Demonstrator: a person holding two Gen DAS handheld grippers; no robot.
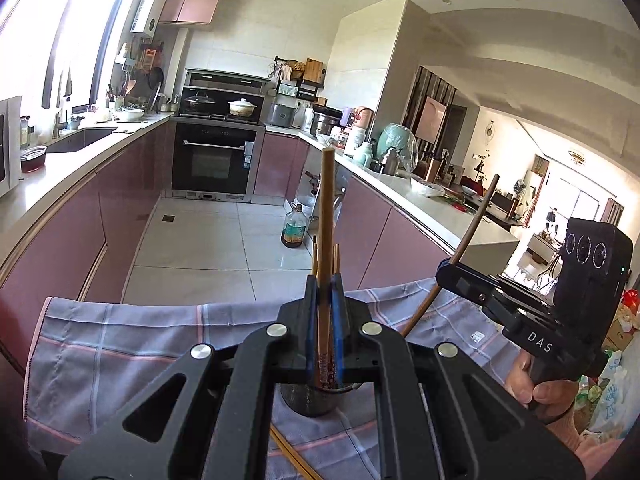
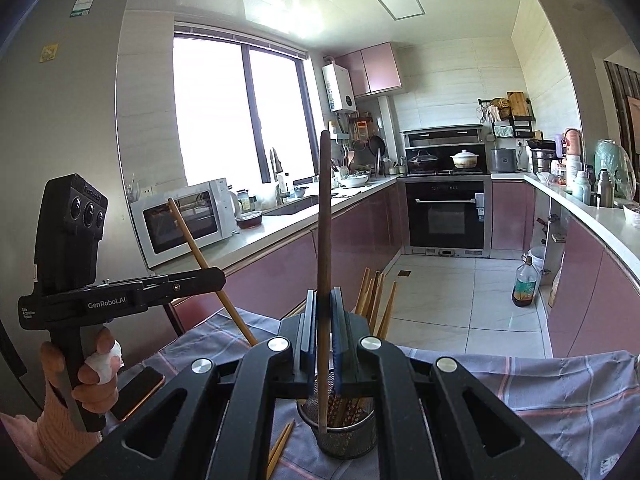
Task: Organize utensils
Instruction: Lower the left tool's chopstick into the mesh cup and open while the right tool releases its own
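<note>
Clamping one chopstick apiece, the left gripper (image 1: 324, 280) pinches a pale wooden chopstick (image 1: 327, 216) and the right gripper (image 2: 324, 296) a dark brown chopstick (image 2: 324, 216), both above the round metal mesh holder (image 2: 347, 436); a tilted stick could catch its rim and tip it on the checked grey cloth (image 2: 560, 392) near the cloth's front edge, in a pink-cabineted kitchen.

Left gripper (image 1: 325, 280) clamped shut, tilted slightly down; right gripper (image 2: 325, 294) likewise, seemingly.
</note>
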